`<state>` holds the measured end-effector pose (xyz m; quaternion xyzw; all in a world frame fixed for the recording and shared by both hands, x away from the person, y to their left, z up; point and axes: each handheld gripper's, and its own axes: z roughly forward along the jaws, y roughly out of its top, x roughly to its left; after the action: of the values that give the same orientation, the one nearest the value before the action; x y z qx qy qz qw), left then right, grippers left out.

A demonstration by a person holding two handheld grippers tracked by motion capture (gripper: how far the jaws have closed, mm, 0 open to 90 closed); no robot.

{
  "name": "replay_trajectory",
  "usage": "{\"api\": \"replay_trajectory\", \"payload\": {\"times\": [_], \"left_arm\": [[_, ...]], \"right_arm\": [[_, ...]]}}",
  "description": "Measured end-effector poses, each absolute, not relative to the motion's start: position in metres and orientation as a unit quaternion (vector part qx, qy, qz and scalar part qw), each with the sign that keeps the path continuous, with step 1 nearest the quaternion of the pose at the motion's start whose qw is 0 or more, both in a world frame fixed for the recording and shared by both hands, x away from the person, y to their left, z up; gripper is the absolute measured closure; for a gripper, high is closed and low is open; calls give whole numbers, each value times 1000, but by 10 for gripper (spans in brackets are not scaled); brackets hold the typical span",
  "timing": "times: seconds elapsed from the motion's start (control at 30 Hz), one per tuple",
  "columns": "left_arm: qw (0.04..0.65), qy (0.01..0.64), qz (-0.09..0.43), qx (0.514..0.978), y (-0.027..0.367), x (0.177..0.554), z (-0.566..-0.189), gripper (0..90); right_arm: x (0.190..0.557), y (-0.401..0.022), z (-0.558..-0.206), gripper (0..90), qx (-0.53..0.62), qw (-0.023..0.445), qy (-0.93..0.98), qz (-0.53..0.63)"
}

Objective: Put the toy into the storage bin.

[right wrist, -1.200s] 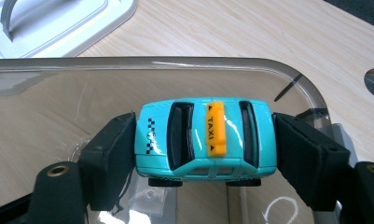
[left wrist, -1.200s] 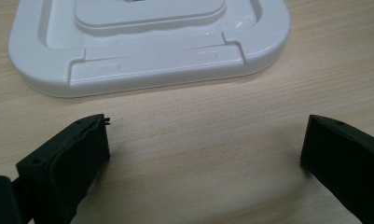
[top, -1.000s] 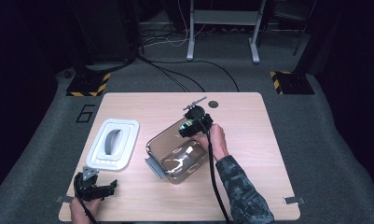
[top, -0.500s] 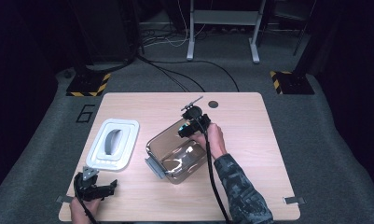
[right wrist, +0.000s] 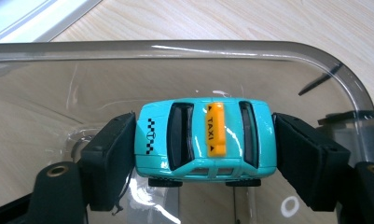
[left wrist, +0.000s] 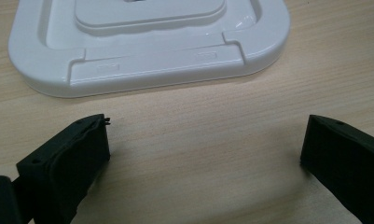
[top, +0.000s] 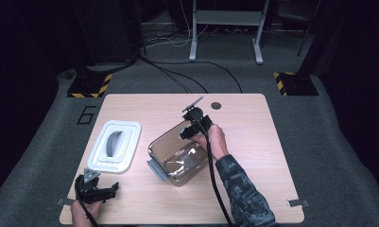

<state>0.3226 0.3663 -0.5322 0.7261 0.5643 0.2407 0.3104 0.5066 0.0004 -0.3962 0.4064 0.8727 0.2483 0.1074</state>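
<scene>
A turquoise toy taxi (right wrist: 204,138) with an orange roof sign sits between the jaws of my right gripper (right wrist: 204,154), which is shut on its front and rear ends. It hangs over the open clear plastic container (right wrist: 315,60), inside the far rim. In the high view my right gripper (top: 189,128) is at the container's (top: 175,158) far corner. The white lid (top: 115,145) lies flat to the container's left. My left gripper (top: 112,189) rests near the table's front left edge, open with bare wood between its jaws. Just beyond them lies the lid's near edge (left wrist: 147,65).
The wooden table (top: 253,137) has a dark round hole (top: 216,105) near its far edge. A cable trails from my right gripper along the sleeve to the front edge. Grey carpet, cables and stand legs lie beyond the table.
My right gripper has shifted slightly away from me and left, carrying the taxi over the container's far corner. The left gripper has stayed put.
</scene>
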Motion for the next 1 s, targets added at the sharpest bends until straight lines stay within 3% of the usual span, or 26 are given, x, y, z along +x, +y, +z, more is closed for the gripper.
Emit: {"api": "replay_trajectory", "payload": {"times": [0.27, 0.37, 0.5, 1.0], "left_arm": [[311, 564, 241, 726, 366, 323, -532, 8], [311, 564, 241, 726, 366, 323, -532, 8], [311, 564, 242, 726, 366, 322, -532, 11], [312, 563, 242, 726, 366, 323, -532, 12]], "right_arm": [[507, 7, -396, 235, 401, 104, 877, 243], [506, 7, -395, 141, 401, 106, 876, 247], [499, 4, -388, 90, 394, 110, 874, 263], [460, -41, -363, 39, 378, 145, 853, 329]]}}
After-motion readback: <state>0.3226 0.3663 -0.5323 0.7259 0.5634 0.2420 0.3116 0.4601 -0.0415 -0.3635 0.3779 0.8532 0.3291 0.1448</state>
